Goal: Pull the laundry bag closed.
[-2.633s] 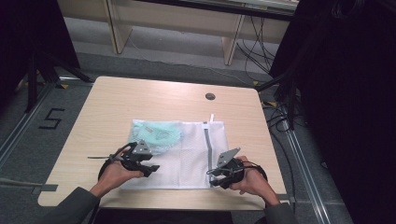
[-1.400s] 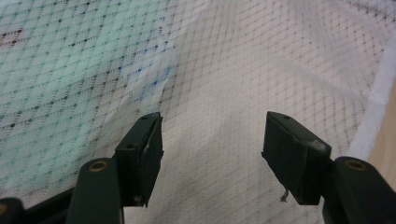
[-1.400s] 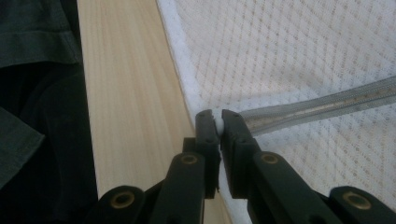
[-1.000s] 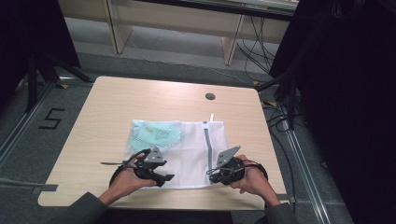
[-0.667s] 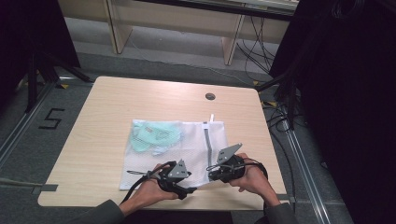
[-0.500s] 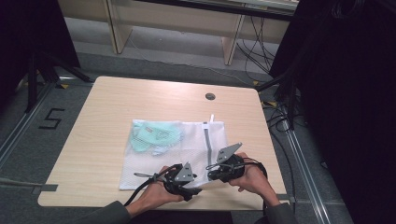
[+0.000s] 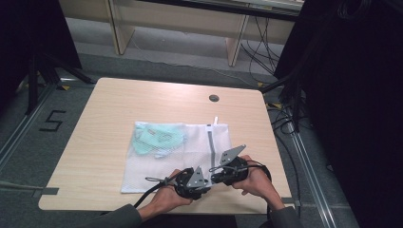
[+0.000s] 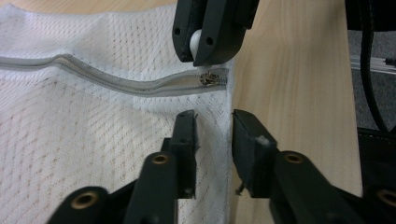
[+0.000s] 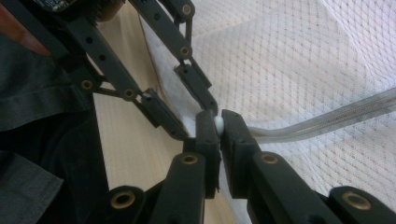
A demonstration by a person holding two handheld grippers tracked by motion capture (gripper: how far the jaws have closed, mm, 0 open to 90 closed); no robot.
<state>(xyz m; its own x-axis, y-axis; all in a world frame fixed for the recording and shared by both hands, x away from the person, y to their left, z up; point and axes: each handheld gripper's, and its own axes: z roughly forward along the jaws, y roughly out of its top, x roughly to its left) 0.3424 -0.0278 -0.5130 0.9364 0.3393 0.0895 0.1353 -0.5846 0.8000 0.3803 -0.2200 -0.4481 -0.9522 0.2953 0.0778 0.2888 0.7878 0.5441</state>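
1. On the worktop (image 7: 109,118) my white mesh bag (image 7: 199,142) lies flat near the front edge, a green cloth (image 7: 157,140) inside
2. My left claw (image 8: 212,135), just closing, straddles the bag's corner hem, pads not yet pressing
3. My right claw (image 9: 218,126) is clamped on the white zipper pull (image 9: 218,123)

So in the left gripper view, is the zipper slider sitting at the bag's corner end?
Yes, the zipper slider rests at the end of the zipper by the edge of the mesh bag, beside bare table.
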